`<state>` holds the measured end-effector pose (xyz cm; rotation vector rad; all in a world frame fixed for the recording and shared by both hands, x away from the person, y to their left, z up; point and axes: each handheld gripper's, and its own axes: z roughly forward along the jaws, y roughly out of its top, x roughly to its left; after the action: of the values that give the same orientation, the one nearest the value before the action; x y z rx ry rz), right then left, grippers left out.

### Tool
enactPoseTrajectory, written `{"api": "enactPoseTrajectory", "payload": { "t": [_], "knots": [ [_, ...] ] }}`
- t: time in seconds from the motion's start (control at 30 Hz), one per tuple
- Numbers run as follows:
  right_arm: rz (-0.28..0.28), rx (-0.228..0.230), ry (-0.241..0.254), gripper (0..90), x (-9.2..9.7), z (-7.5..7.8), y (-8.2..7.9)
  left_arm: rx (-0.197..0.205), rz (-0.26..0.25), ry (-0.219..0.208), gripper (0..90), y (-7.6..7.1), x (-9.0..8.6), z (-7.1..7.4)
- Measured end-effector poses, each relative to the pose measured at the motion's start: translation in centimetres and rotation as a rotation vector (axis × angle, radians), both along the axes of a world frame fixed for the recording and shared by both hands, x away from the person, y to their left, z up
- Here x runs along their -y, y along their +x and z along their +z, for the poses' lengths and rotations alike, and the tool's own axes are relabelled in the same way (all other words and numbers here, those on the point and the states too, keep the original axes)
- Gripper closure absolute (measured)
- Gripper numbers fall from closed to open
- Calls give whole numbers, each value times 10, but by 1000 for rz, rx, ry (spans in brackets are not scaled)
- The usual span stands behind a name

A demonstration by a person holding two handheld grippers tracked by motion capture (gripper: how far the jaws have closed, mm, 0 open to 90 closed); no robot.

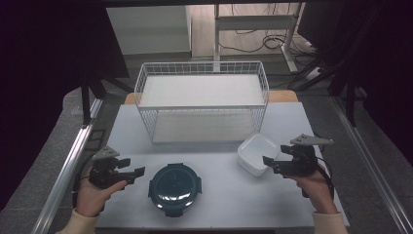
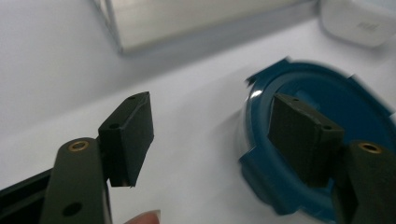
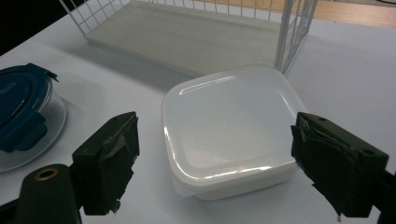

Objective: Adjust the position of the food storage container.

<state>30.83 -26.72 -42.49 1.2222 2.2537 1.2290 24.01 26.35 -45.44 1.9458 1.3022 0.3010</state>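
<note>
Blue-lidded round container (image 1: pixel 174 188) sits on the tabletop (image 1: pixel 219 195) between my hands, white box (image 1: pixel 256 153) just before my right gripper (image 1: pixel 267 163). My left gripper (image 2: pixel 210 135) stands spread, one jaw over the lid. My right gripper (image 3: pixel 215 163) is spread around the box, not touching.

A lab-style recording bench, not a home

A white table (image 1: pixel 214 195) stood between metal rails (image 1: pixel 68 165), dark curtains hung at both sides, and cables (image 1: pixel 272 41) trailed over the bare floor round a desk frame (image 1: pixel 253 22) behind; a wire basket (image 1: pixel 202 100) sat staged on top
</note>
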Motion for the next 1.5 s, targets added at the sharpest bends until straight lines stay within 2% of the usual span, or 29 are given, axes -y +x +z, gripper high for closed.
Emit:
{"api": "enactPoseTrajectory", "payload": {
  "t": [0.1, 0.27, 0.37, 0.6, 0.63, 0.7, 0.73, 0.77, 0.83, 0.87, 0.97, 1.0, 1.07, 1.17, 1.3, 1.5],
  "knots": [
    [-9, 1, 0, 147, 1, 0, 0, -26, 0, 11, 324, -3, -3, -9],
    [-5, 0, -6, 147, -1, 0, -2, -44, -3, 20, 332, -12, -3, -16],
    [3, -5, -12, 148, -2, 0, -3, -68, -25, 23, 338, -19, 1, -23],
    [0, 9, -11, 154, -4, 1, -3, -107, -50, 32, 375, -21, 6, -36],
    [-3, 11, -10, 154, -4, 1, -3, -110, -54, 36, 397, -22, 7, -37],
    [-8, 11, -13, 155, -3, 1, -3, -115, -58, 43, 520, -23, 8, -38],
    [-8, 11, -13, 155, -3, 1, -3, -123, -64, 42, 520, -24, 9, -38],
    [-11, 8, -15, 155, -3, 1, -4, -137, -84, 43, 643, -24, 12, -40],
    [-13, 7, -16, 155, -3, 0, -4, -146, -96, 44, 726, -25, 14, -41],
    [-17, 8, -18, 155, -4, 0, -4, -159, -123, 34, 771, -25, 19, -43],
    [-19, 9, -19, 155, -4, 1, -4, -164, -127, 50, 838, -25, 23, -44],
    [-18, 8, -19, 155, -5, 1, -4, -168, -131, 44, 868, -24, 23, -45],
    [-17, 9, -20, 155, -5, 1, -4, -177, -131, 36, 879, -24, 23, -46],
    [-21, 9, -19, 155, -5, 1, -4, -197, -140, 58, 900, -24, 27, -48],
    [-24, 9, -20, 156, -5, 0, -3, -202, -137, 72, 900, -24, 30, -49],
    [-20, 9, -21, 156, -7, 0, -3, -211, -135, 61, 900, -21, 32, -48]
  ]
}}
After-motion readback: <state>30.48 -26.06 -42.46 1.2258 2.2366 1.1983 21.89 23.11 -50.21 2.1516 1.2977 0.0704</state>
